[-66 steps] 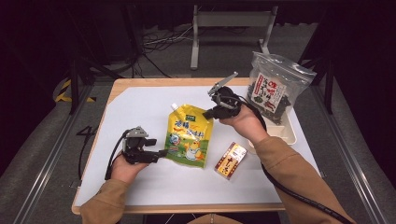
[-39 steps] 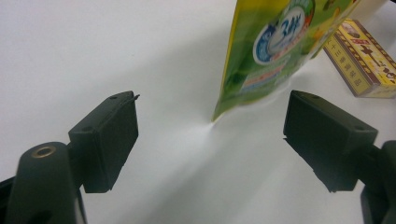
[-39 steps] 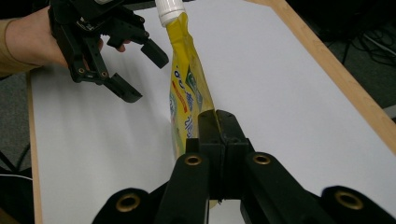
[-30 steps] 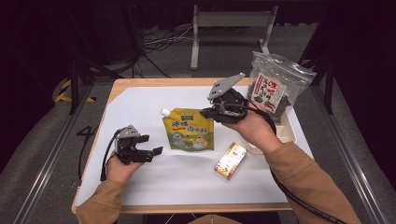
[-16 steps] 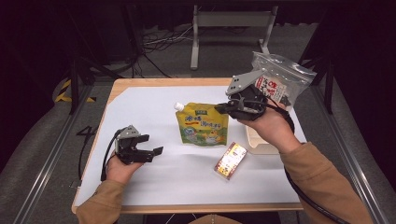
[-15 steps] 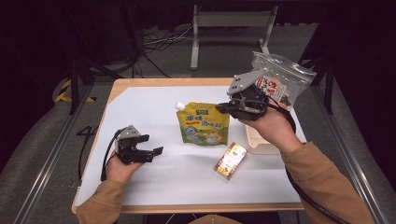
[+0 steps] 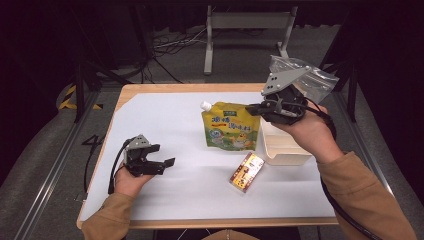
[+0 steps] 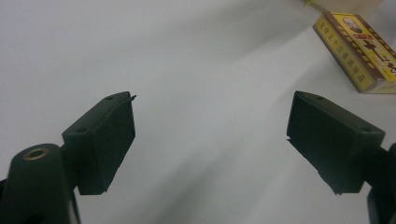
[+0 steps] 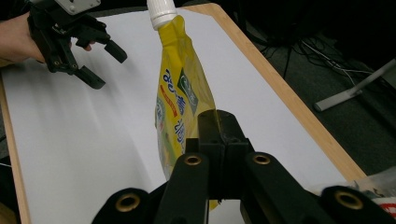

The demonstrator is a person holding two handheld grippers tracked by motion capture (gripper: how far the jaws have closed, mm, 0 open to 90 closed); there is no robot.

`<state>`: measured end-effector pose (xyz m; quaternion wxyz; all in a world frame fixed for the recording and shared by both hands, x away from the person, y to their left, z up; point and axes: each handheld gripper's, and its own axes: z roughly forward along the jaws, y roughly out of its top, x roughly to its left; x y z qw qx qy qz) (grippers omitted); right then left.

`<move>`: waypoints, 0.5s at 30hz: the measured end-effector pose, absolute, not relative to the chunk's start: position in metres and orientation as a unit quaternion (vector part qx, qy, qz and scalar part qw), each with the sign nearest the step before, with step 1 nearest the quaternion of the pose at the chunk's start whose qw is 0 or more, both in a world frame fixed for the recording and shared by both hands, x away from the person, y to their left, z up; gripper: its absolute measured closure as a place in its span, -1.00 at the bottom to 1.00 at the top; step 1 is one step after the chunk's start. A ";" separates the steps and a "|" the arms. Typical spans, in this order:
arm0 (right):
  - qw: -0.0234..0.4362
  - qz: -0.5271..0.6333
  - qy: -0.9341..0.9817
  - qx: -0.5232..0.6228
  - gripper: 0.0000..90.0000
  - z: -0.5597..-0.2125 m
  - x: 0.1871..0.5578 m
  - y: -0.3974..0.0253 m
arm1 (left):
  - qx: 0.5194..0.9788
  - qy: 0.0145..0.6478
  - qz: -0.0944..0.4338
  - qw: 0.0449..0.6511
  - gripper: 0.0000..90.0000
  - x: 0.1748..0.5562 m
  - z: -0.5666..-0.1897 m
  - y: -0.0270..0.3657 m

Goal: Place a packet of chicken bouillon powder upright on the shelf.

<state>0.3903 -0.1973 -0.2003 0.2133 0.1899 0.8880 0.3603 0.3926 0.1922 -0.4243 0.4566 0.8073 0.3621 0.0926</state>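
White sheeting is covering the table (image 7: 165, 120), with black surroundings beyond. Right gripper (image 7: 256, 107) is clamping the yellow spouted pouch (image 7: 229, 127) by its edge, jaws closed on it, holding it lifted just beside the white bin (image 7: 285, 147). Left gripper (image 7: 167, 162) is resting well apart from the bin, jaws spread, gripping nothing. Small yellow box (image 7: 246, 171) is lying near the bin.

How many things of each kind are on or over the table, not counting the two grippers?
Spouted pouches: 1, the yellow pouch, held in the shut right gripper
Small boxes: 1, the yellow and brown box
White containers: 1, the white bin
Clear bags: 1, the clear bag behind the right hand
Total: 4
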 end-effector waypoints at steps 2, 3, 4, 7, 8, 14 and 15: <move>0.216 0.360 0.887 0.191 1.00 -0.198 0.389 -0.202 | 0.808 0.361 0.093 0.456 -0.65 0.393 -0.424 0.192; 0.219 0.359 0.887 0.190 1.00 -0.197 0.389 -0.205 | 0.808 0.361 0.091 0.456 -0.65 0.392 -0.425 0.192; 0.221 0.359 0.887 0.190 1.00 -0.196 0.388 -0.207 | 0.809 0.360 0.093 0.455 -0.65 0.392 -0.425 0.192; 0.226 0.358 0.885 0.195 1.00 -0.193 0.387 -0.217 | 0.810 0.358 0.091 0.456 -0.65 0.393 -0.425 0.191; 0.227 0.359 0.884 0.198 1.00 -0.192 0.387 -0.219 | 0.809 0.358 0.090 0.457 -0.65 0.393 -0.425 0.191; 0.237 0.360 0.879 0.206 1.00 -0.187 0.385 -0.235 | 0.810 0.357 0.092 0.456 -0.65 0.392 -0.426 0.191; 0.239 0.359 0.878 0.207 1.00 -0.186 0.385 -0.237 | 0.810 0.357 0.091 0.457 -0.65 0.392 -0.426 0.191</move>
